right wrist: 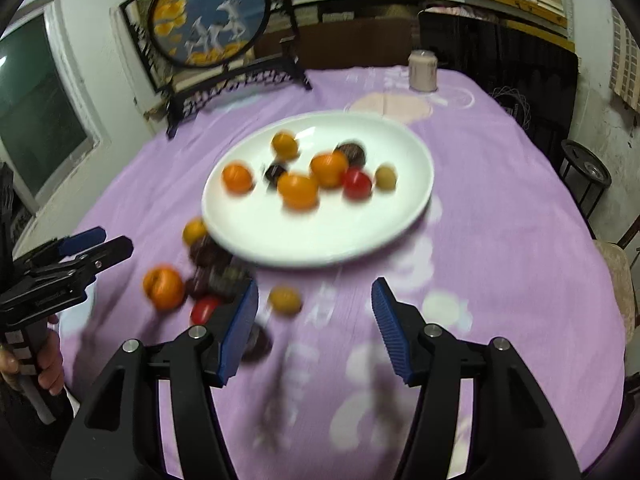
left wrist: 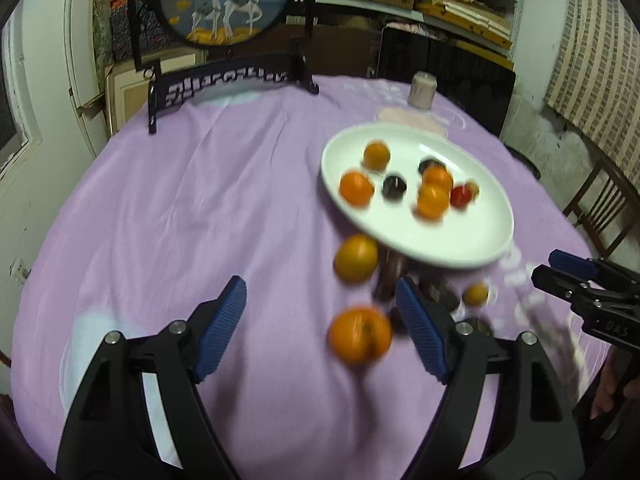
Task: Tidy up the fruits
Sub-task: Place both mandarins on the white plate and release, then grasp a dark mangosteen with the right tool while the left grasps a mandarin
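A white oval plate (left wrist: 472, 240) (right wrist: 360, 240) on the purple cloth holds several fruits: oranges (left wrist: 356, 189) (right wrist: 298, 191), dark plums (left wrist: 394, 188) (right wrist: 275, 173) and a red fruit (left wrist: 460, 196) (right wrist: 357, 184). More fruits lie loose on the cloth by the plate's near rim: an orange (left wrist: 359, 335) (right wrist: 164, 287), another orange (left wrist: 356, 258), dark plums (right wrist: 208, 252), a red fruit (right wrist: 204, 309) and a small yellow fruit (right wrist: 285, 300) (left wrist: 475, 294). My left gripper (left wrist: 322, 326) is open and empty, the near orange just inside its right finger. My right gripper (right wrist: 316, 324) is open and empty, near the yellow fruit.
A round painted screen on a black stand (left wrist: 224, 4) (right wrist: 208, 16) stands at the table's far side. A pale cup (left wrist: 421, 90) (right wrist: 422, 70) sits behind the plate. Shelves and a dark chair back lie beyond the table. Both views are motion-blurred.
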Tool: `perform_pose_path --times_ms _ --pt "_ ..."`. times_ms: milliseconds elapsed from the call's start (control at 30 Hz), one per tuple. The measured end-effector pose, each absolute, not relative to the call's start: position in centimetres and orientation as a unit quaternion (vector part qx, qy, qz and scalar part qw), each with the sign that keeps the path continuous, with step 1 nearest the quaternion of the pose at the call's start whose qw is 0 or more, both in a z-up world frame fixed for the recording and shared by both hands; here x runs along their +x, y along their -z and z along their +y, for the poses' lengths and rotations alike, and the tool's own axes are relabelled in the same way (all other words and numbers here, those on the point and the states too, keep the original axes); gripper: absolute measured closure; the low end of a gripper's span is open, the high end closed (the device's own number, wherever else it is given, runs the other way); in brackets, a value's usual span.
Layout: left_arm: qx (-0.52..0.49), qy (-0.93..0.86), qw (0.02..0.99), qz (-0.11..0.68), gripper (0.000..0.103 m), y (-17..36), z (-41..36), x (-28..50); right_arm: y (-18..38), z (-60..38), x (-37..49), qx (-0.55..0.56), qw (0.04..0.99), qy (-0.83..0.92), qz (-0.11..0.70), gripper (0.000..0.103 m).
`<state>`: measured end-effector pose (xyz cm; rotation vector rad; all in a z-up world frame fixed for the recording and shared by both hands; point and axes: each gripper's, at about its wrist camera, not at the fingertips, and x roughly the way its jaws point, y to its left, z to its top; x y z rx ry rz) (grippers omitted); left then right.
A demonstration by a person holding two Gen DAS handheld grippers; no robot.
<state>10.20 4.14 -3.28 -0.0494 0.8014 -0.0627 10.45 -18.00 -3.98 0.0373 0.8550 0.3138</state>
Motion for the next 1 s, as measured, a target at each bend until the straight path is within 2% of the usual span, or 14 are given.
perform_pose_path --times_ms 67,567,600,633,1000 --pt "-0.022 0.03 0.918 0.395 0.016 4.1 4.1 8.9 4.6 -17.0 9.3 0.006 0.892 -0.159 0.424 0.043" --pt "-0.041 0.029 0.908 0.417 0.015 6.4 6.1 5.7 9.2 -11.5 9.4 -0.052 0.865 -0.176 0.466 0.043" --pt "-0.043 0.028 0.907 0.417 0.015 6.4 6.3 5.7 9.4 -11.1 9.5 -0.061 0.867 -0.173 0.463 0.044" --pt "-0.044 0.027 0.908 0.417 0.015 6.3 6.4 5.8 9.4 -10.9 9.4 -0.071 0.871 -0.168 0.457 0.06" --pt "-0.002 0.037 0.904 0.427 0.015 7.2 3.2 9.0 8.7 -13.6 7.9 -0.033 0.868 -0.175 0.463 0.061"
